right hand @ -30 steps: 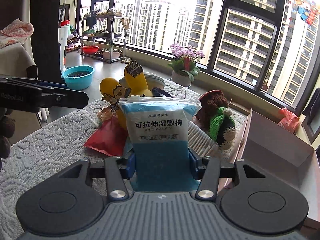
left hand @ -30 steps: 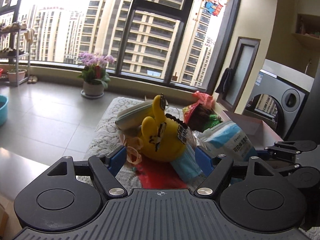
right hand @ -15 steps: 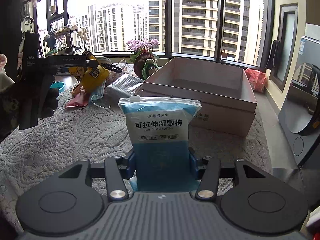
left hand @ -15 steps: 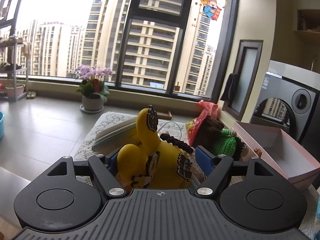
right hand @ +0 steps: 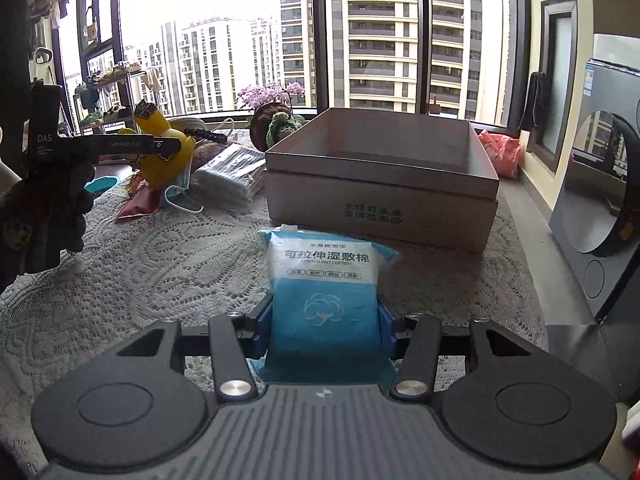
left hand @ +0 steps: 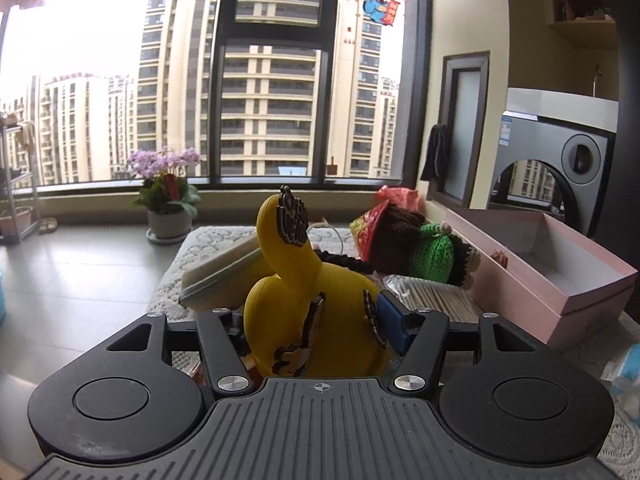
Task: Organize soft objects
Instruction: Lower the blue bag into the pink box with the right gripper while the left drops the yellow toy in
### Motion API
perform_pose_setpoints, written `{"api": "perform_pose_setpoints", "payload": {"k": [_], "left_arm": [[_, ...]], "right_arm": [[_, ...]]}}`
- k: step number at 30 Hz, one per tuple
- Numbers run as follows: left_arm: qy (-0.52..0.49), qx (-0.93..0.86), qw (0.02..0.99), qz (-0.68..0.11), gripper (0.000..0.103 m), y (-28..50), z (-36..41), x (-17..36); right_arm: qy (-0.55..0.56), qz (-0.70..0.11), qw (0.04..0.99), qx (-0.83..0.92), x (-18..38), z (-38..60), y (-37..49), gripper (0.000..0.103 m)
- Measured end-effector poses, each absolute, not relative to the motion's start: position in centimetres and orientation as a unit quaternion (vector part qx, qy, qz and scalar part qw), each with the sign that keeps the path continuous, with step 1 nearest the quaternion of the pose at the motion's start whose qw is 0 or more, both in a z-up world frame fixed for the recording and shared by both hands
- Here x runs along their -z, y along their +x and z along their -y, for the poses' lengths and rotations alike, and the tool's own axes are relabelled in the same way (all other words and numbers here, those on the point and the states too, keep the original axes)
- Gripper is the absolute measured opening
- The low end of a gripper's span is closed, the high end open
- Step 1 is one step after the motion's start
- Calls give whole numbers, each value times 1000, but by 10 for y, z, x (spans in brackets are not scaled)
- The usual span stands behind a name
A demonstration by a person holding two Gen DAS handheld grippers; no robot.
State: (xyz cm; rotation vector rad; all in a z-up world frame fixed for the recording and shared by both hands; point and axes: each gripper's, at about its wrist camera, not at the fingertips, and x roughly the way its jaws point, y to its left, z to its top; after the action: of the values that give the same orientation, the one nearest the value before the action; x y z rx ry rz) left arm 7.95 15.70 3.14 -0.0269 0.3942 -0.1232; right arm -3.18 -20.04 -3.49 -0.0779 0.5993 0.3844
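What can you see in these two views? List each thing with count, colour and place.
lace cloth: one, white, spread under the objects
yellow toy: one, yellow, between the left gripper's pads
cotton pack: one, blue, in the right gripper, before the box
box: one, pink, on the lace cloth
knitted doll: one, brown and green, beside the box
face mask: one, blue, by the yellow toy
left gripper: one, black, jaws just closing on the yellow toy
right gripper: one, black, shut on the cotton pack
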Motion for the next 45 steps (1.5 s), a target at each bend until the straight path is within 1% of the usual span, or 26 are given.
{"api": "perform_pose_setpoints", "payload": {"k": [4, 10, 13, 16, 20, 23, 24, 26, 27, 29, 31, 32, 34, 37, 41, 45], "left_arm": [[8, 105, 977, -187, 62, 35, -136, -49], [26, 215, 948, -232, 62, -23, -83, -63], [31, 265, 929, -257, 62, -35, -55, -65], [16, 301, 915, -269, 62, -32, -35, -71], [13, 316, 918, -241, 62, 3, -4, -96], [12, 318, 922, -220, 63, 49, 26, -115], [8, 315, 924, -215, 64, 66, 36, -119], [-13, 300, 930, -210, 70, 105, 56, -119], [-25, 293, 931, -218, 71, 124, 65, -116], [-32, 284, 922, -260, 71, 161, 86, -100], [-9, 275, 901, -334, 71, 193, 108, -72], [11, 272, 891, -364, 68, 202, 116, -59], [43, 262, 883, -387, 58, 209, 123, -43], [39, 268, 890, -367, 56, 203, 113, -47], [-10, 291, 912, -289, 56, 171, 82, -81], [-48, 279, 928, -243, 57, 125, 37, -102]], "right_arm": [[-34, -283, 939, -195, 27, 202, -38, 50], [-47, -264, 942, -204, 15, 207, -58, 50], [-46, -255, 946, -197, 10, 215, -70, 50], [-37, -242, 952, -181, 5, 229, -82, 50], [-21, -219, 963, -157, 2, 251, -96, 50], [-4, -209, 967, -143, 4, 267, -100, 50], [2, -208, 968, -140, 6, 272, -100, 50], [9, -203, 970, -132, 8, 279, -100, 50], [9, -200, 972, -127, 10, 282, -102, 50], [11, -196, 973, -121, 12, 286, -102, 50], [17, -196, 974, -117, 15, 292, -100, 50], [20, -198, 973, -115, 18, 295, -99, 50], [24, -201, 973, -110, 21, 300, -96, 50], [28, -207, 972, -104, 26, 308, -94, 50], [35, -215, 971, -101, 29, 311, -86, 50], [23, -203, 973, -106, 12, 305, -72, 50]]}}
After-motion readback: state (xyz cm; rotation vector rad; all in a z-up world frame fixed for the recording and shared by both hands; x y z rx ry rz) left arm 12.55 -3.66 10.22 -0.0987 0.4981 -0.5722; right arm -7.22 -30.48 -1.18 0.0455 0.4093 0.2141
